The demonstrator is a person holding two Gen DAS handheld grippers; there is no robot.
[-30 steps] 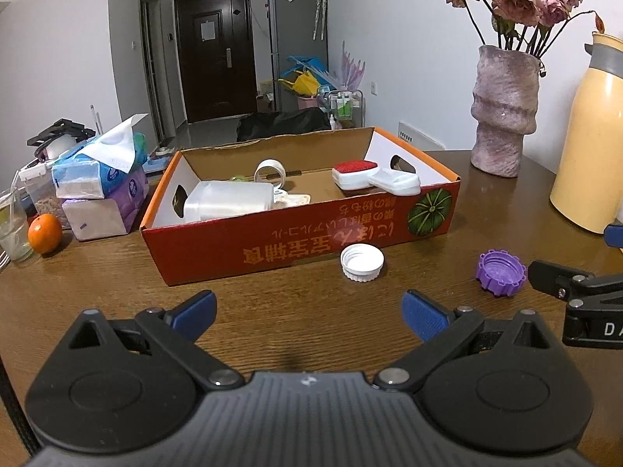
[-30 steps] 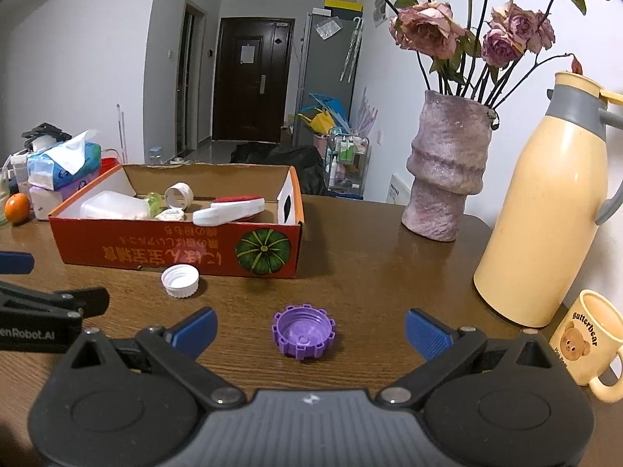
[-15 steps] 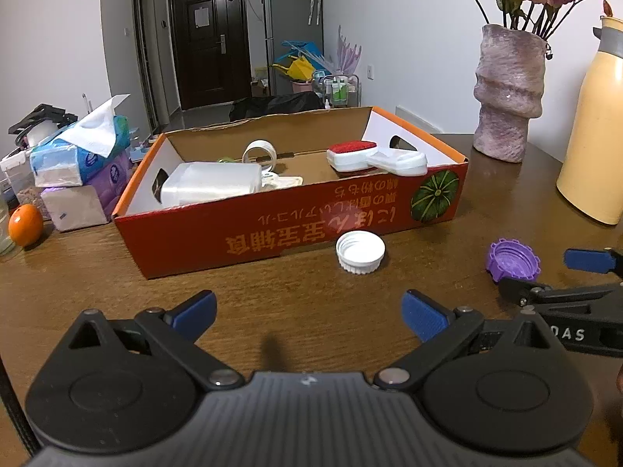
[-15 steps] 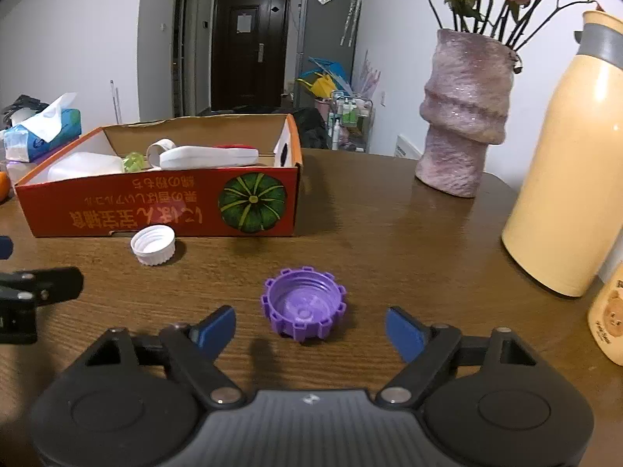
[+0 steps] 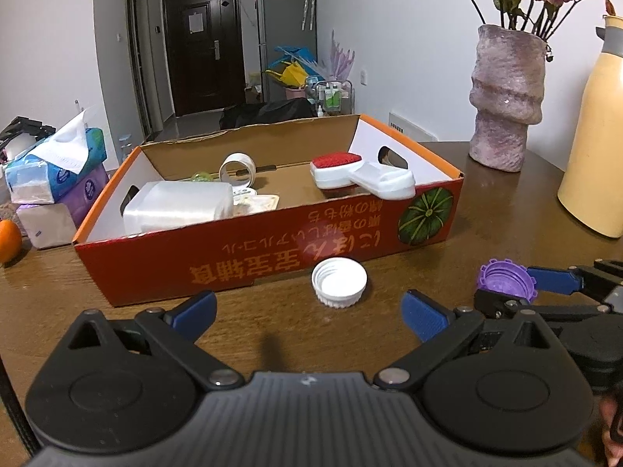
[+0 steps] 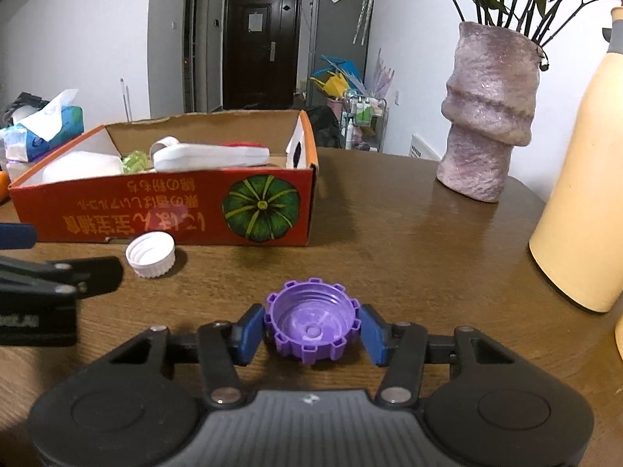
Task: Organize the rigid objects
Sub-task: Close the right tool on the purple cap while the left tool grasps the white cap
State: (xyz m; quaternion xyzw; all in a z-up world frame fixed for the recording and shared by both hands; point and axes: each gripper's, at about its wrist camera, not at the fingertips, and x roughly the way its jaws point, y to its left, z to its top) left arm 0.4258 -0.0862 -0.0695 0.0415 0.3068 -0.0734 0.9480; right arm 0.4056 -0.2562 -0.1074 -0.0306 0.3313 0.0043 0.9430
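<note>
A purple toothed cap (image 6: 311, 325) lies open side up on the wooden table. My right gripper (image 6: 311, 334) is closing on it, and both blue pads sit against its sides. From the left wrist view the same cap (image 5: 506, 278) shows between the right gripper's fingers (image 5: 553, 280). A white ribbed cap (image 5: 338, 282) lies before the orange cardboard box (image 5: 272, 257). My left gripper (image 5: 307, 311) stands open just short of it, with nothing between its pads. The box holds a clear plastic tub (image 5: 179, 206), a tape roll (image 5: 237, 167) and a red-and-white brush (image 5: 362, 177).
A mauve vase (image 6: 486, 124) with dried roses and a tall cream flask (image 6: 584, 194) stand on the right. Tissue packs (image 5: 54, 171) and an orange (image 5: 7, 239) sit left of the box. My left gripper (image 6: 78, 251) reaches in at the left of the right wrist view.
Both grippers have come forward and lower toward the table. The right jaws went from wide open to closed around the purple cap. The left gripper neared the white cap and stayed open.
</note>
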